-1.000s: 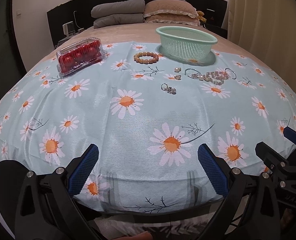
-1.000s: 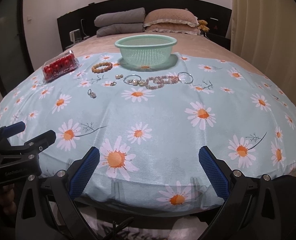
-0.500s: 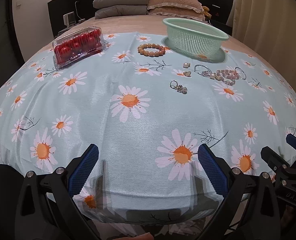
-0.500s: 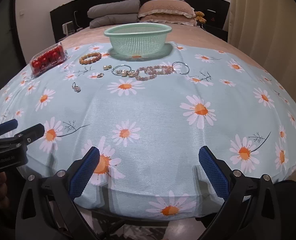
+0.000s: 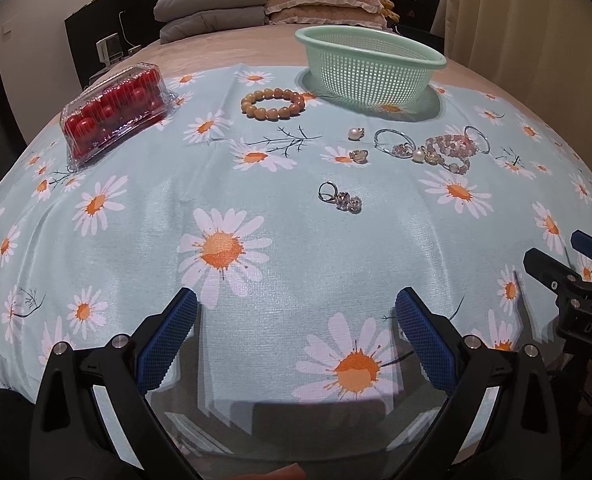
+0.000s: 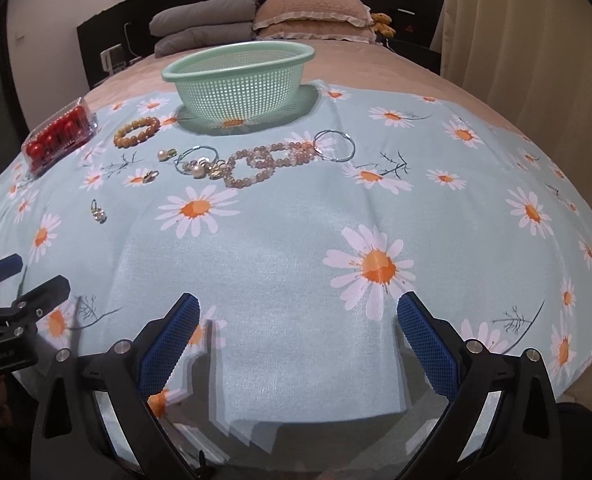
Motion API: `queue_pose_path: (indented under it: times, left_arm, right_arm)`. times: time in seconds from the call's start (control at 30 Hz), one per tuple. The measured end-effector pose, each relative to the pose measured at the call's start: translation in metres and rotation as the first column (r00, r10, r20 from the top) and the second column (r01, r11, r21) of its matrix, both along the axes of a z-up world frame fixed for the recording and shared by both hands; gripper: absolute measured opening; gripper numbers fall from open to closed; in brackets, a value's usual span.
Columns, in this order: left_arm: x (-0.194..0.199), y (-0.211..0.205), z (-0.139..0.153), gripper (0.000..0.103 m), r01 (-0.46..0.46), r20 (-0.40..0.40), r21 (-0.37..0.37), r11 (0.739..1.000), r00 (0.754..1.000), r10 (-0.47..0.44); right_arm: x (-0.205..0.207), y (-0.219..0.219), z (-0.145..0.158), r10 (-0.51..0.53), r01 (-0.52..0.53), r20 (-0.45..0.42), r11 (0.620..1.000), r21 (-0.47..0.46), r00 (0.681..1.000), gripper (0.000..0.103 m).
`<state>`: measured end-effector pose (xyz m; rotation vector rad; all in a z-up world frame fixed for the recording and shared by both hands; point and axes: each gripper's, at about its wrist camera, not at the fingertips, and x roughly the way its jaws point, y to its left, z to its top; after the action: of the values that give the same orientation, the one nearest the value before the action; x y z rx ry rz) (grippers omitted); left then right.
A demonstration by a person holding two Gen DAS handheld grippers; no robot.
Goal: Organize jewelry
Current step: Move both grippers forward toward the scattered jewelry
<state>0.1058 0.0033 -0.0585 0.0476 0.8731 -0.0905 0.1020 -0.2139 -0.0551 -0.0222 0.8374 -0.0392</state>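
Jewelry lies on a daisy-print cloth [image 5: 256, 216]. An amber bead bracelet [image 5: 272, 103] sits left of a mint green basket [image 5: 369, 68]. A pair of crystal earrings [image 5: 340, 197] lies nearest me. A pearl [image 5: 355, 133], a small earring [image 5: 359, 155], a silver ring [image 5: 391, 141] and a pink bead strand [image 5: 449, 152] lie to the right. In the right wrist view the basket [image 6: 238, 76], pink strand [image 6: 264, 162] and a silver bangle [image 6: 333, 145] lie ahead. My left gripper [image 5: 296, 336] and right gripper [image 6: 297, 336] are open and empty above the cloth's near edge.
A clear box of red balls [image 5: 114, 110] sits at the far left. Pillows [image 5: 319, 0] and folded grey bedding [image 5: 212, 10] lie at the head of the bed. A curtain [image 5: 535, 20] hangs on the right.
Both grippers have moved forward over the cloth toward the jewelry, which looks closer and larger. Both stay open and empty.
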Motion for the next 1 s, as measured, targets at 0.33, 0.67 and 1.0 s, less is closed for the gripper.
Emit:
queue_pose_path:
  times: [0.33, 0.67, 1.0]
  left_arm:
    - [0.038, 0.004, -0.004, 0.097, -0.015, -0.041, -0.016, 1.0, 0.999, 0.015]
    - [0.066, -0.008, -0.005, 0.097, 0.018, -0.025, 0.026, 1.0, 1.0, -0.018]
    - [0.09, -0.019, -0.01, 0.099, 0.05, -0.018, 0.048, 0.998, 0.999, -0.049]
  right_arm:
    - [0.046, -0.006, 0.002, -0.014, 0.016, 0.023, 0.996, -0.091, 1.0, 0.095]
    - [0.104, -0.017, 0.004, -0.027, 0.033, 0.039, 0.983, -0.178, 0.999, 0.095]
    - [0.159, -0.045, 0.006, -0.112, 0.112, 0.006, 0.987, -0.116, 0.994, 0.095]
